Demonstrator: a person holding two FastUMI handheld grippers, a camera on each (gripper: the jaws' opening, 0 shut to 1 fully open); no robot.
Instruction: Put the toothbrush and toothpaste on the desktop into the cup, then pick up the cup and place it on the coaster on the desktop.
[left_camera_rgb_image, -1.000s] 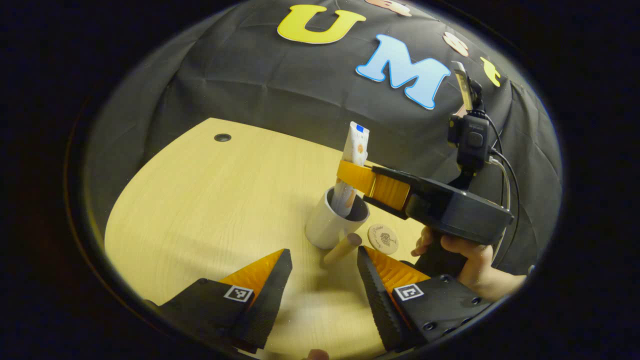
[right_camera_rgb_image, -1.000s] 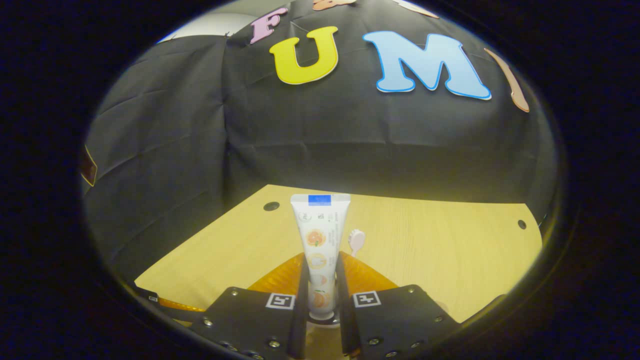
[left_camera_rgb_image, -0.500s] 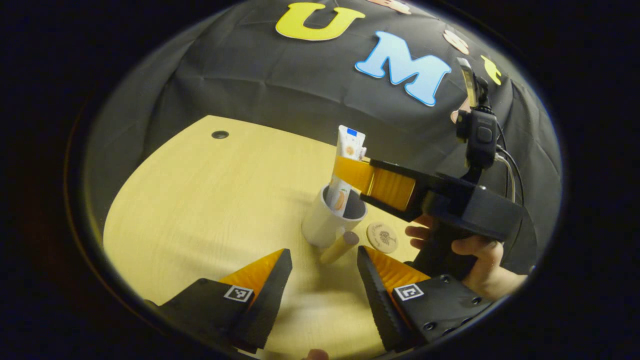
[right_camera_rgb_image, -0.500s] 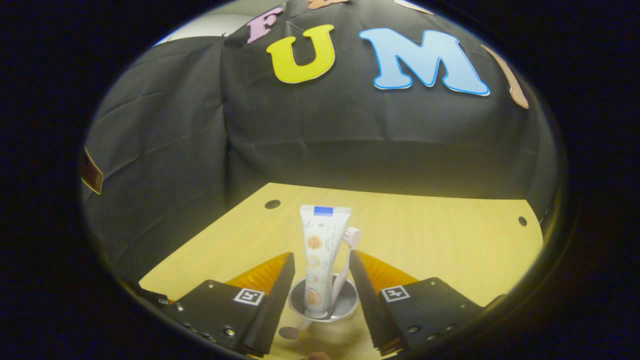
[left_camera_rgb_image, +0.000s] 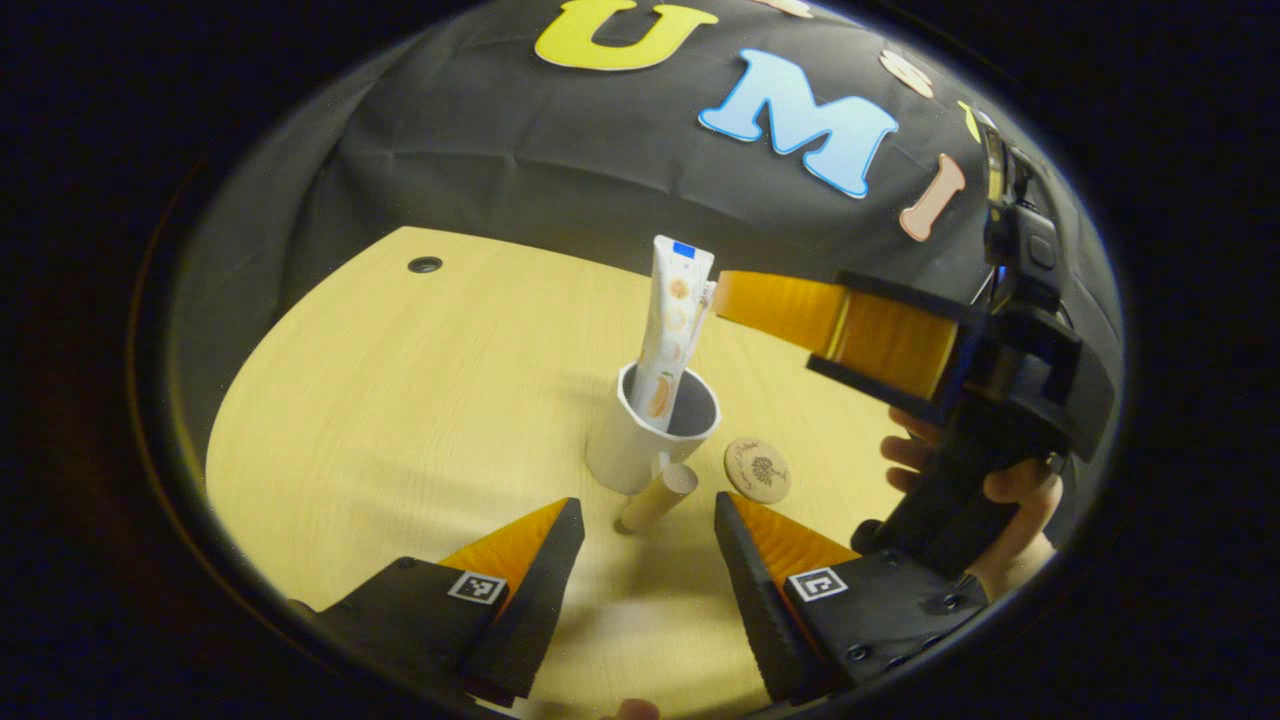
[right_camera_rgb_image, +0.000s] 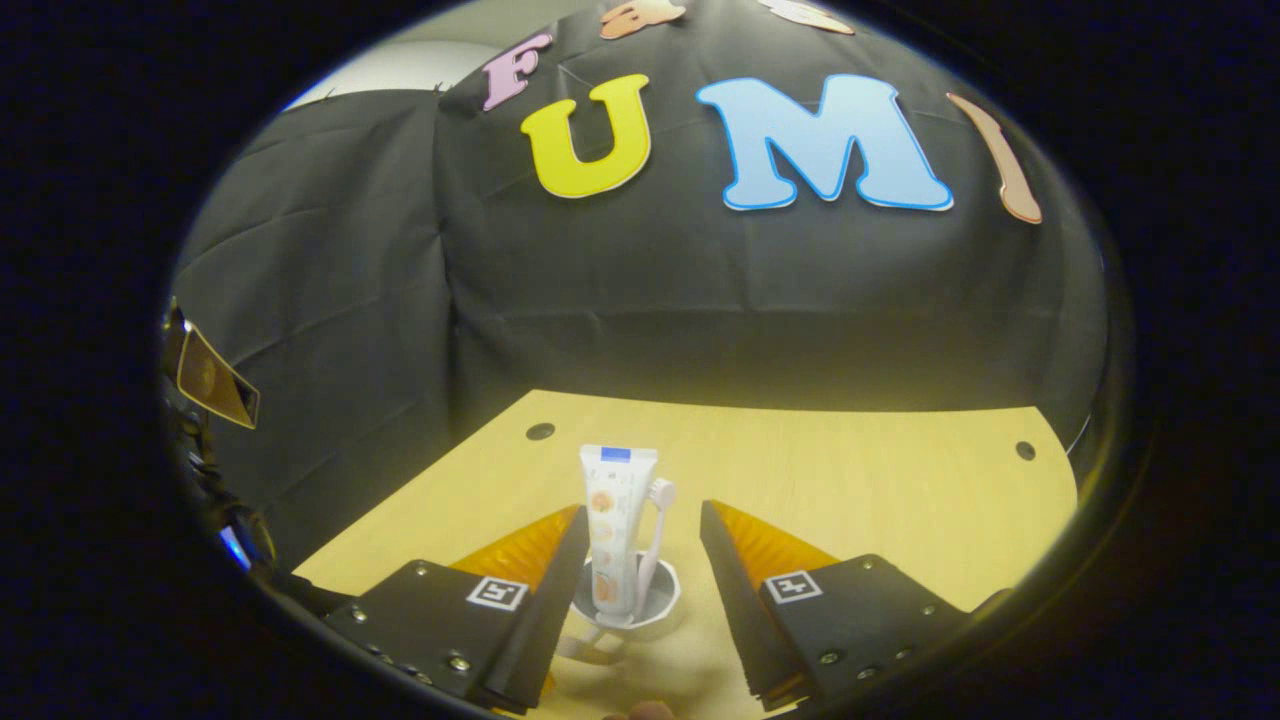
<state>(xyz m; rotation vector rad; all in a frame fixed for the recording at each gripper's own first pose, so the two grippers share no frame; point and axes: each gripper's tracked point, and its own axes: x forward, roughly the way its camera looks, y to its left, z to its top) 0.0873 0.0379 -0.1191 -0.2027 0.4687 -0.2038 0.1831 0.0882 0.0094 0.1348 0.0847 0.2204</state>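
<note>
Where toothpaste (left_camera_rgb_image: 673, 318) fills the cup (left_camera_rgb_image: 640, 440), toothbrush (right_camera_rgb_image: 655, 530) handle hidden

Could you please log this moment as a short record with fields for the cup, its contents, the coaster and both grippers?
cup: white cup standing upright on the wooden desktop, with a wooden handle
contents: toothpaste and toothbrush standing inside
coaster: round wooden coaster beside the cup, nothing on it
left hand-held gripper: open, low, pointing at the cup handle
right hand-held gripper: open, above the cup, holding nothing
remaining: cup not yet on the coaster
</note>
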